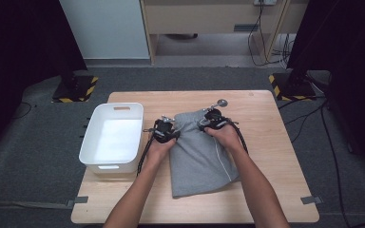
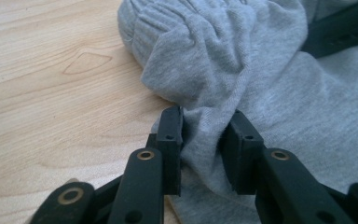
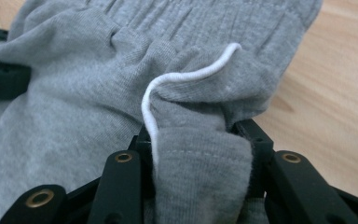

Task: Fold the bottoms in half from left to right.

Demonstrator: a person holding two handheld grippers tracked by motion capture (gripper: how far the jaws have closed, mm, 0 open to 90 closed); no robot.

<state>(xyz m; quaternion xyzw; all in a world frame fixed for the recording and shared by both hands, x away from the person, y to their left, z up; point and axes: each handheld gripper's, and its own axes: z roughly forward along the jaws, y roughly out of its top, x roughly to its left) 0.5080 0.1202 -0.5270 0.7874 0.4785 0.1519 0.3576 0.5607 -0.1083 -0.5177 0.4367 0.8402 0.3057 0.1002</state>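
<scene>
Wooden table (image 1: pixel 266 156) bears grey shorts (image 1: pixel 199 161); each hand-held gripper (image 2: pixel 204 149) (image 3: pixel 198 154) clamps their waistband.

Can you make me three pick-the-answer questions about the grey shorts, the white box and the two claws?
1. Where is the white bin from the grey shorts in the high view?
A. left
B. right
C. on top

2. What colour is the cord on the shorts?
A. red
B. white
C. black

3. What is the left claw doing?
A. holding a cup
B. resting inside the bin
C. pinching a fold of the shorts

Answers:
1 A, the bin sits at the table's left side, the shorts beside it.
2 B, the right gripper view shows a white cord.
3 C, grey cloth is squeezed between its jaws.
</scene>
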